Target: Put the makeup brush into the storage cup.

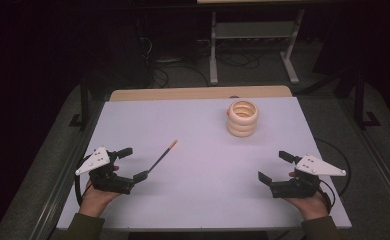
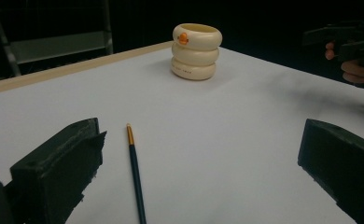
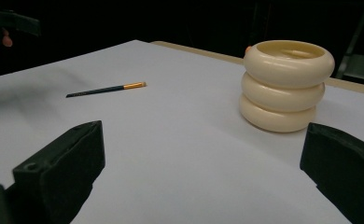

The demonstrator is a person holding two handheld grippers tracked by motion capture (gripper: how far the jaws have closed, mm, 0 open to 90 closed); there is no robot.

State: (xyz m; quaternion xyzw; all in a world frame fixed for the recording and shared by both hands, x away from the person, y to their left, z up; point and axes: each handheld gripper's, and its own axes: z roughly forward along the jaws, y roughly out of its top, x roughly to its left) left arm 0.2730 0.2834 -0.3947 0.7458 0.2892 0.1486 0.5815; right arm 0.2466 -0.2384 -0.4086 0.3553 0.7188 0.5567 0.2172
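White table (image 1: pixel 198 195): pencil (image 1: pixel 163 156) by left tool (image 1: pixel 131 163), ring holder (image 1: pixel 243 119) far.

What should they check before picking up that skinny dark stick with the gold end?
1. Left gripper jaws apart: ok, wide open.
2. Thin dark stick with a gold-coloured end lying free on the white table: ok, nothing rests on it.
3. Stick lined up between the left jaws: not ok, it lies close to one jaw, off centre.
4. Cream holder shaped like three stacked rings upright, its opening facing up: ok.
5. Right gripper out of the way: ok, open and well to the side.
6. Holder empty inside: cannot tell.
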